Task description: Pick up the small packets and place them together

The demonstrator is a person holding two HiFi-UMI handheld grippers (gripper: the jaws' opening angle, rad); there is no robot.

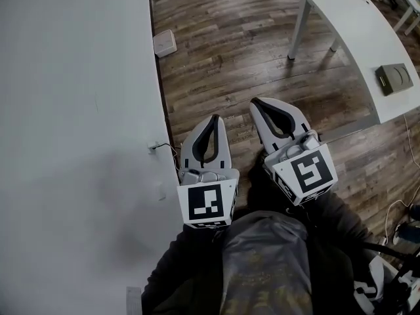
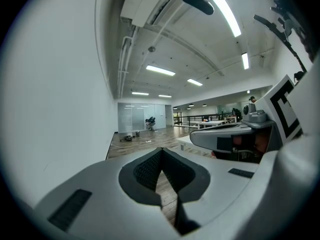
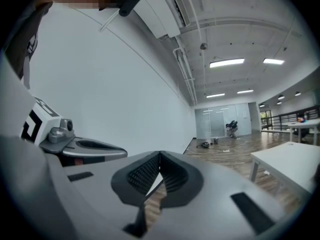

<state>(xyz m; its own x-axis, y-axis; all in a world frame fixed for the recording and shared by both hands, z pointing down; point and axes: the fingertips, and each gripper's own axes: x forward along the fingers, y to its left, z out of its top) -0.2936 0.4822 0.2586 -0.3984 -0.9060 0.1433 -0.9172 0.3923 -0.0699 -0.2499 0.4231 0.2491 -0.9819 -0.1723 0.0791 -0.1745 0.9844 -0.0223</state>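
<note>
Close to the camera is the person's dark coat [image 1: 262,268]. Just past it are the two grippers, side by side, pointing ahead over the wood floor [image 1: 223,51].

The left gripper [image 1: 214,118] has its jaws pressed together, tip to tip, with nothing between them. The right gripper [image 1: 256,101] is the same, with its jaws pressed together and nothing in them. The left one is just beside a big white wall [image 1: 72,77].

No packets show clearly in any view, so I cannot tell where they are. Farther off, ahead and to the right, stands a white table [image 1: 348,25]. A flat grey thing [image 1: 394,79] lies on it near the right edge, its long side slanting away. It may be a packet, but it is too small to tell. If it is one, it lies to the right of both grippers, and the right gripper is nearer.

I think no pick has begun yet. The jaws would have to open first. Far along the wall, a small white box [image 1: 165,43] sits on the floor.
</note>
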